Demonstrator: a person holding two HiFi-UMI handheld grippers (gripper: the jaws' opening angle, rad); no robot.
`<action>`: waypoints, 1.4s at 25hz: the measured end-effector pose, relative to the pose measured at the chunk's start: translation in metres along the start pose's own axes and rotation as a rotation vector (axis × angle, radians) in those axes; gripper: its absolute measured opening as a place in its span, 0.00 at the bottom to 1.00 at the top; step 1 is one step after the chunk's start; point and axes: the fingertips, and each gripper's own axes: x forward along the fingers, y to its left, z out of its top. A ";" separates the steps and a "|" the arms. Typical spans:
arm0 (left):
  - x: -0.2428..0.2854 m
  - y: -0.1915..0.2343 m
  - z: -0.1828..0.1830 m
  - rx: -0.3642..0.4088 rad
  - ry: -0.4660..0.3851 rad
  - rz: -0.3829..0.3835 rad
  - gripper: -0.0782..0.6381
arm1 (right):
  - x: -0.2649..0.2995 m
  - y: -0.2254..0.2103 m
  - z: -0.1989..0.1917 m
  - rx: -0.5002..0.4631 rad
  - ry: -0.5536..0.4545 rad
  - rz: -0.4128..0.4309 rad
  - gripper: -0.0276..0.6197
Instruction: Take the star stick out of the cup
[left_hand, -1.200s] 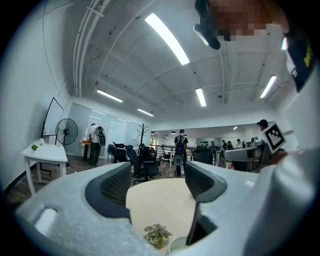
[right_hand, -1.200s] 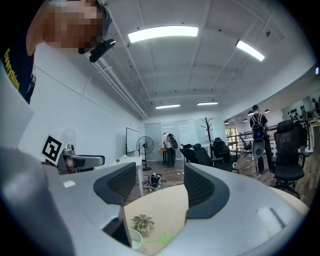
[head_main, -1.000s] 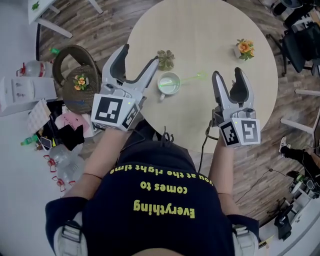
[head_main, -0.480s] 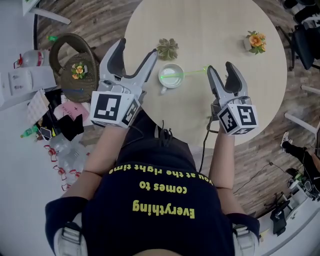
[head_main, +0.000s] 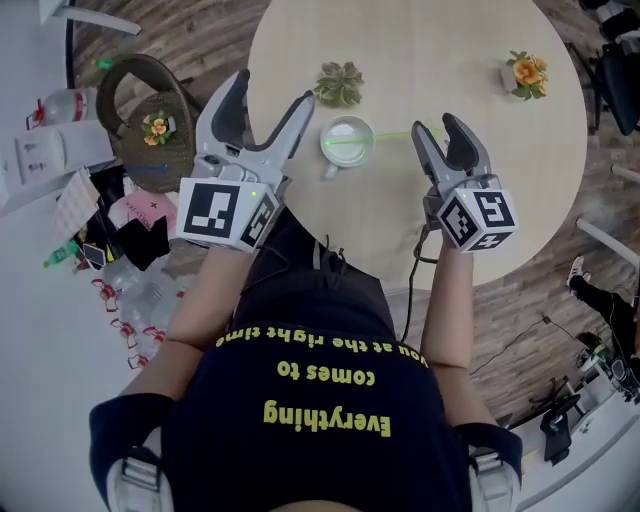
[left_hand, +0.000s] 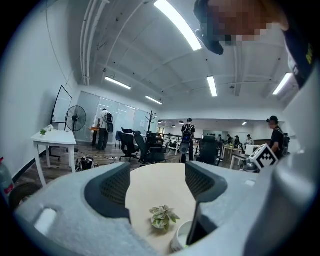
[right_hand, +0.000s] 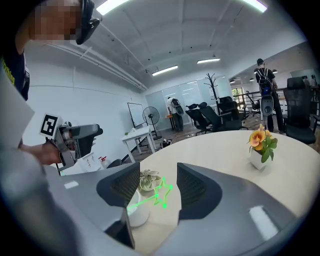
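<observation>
A white cup (head_main: 346, 140) stands on the round beige table (head_main: 430, 40). The green star stick (head_main: 385, 136) leans out of it to the right, its star end (right_hand: 162, 194) hanging over the table. My right gripper (head_main: 437, 128) has come up to that star; its jaws are closing with the star between them, and the pads do not press on it. From the right gripper view, the cup (right_hand: 137, 212) sits low on the left. My left gripper (head_main: 272, 90) is open and empty, left of the cup (left_hand: 181, 237).
A small succulent (head_main: 339, 83) sits just behind the cup. An orange flower pot (head_main: 527, 72) stands at the table's far right. A wicker basket (head_main: 150, 120) and loose clutter lie on the floor to the left. The table edge runs under both grippers.
My right gripper has moved forward and left up to the star end, and its jaws have narrowed. The left gripper has stayed open beside the cup.
</observation>
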 end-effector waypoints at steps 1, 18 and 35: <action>0.000 0.000 -0.001 0.001 0.003 -0.002 0.59 | 0.001 -0.001 -0.003 0.006 0.004 0.005 0.41; 0.002 0.002 -0.017 -0.009 0.035 -0.023 0.59 | 0.008 -0.005 -0.029 0.079 0.047 0.044 0.28; -0.005 0.000 -0.011 -0.011 0.015 -0.022 0.59 | -0.005 0.009 -0.026 0.056 0.061 0.070 0.17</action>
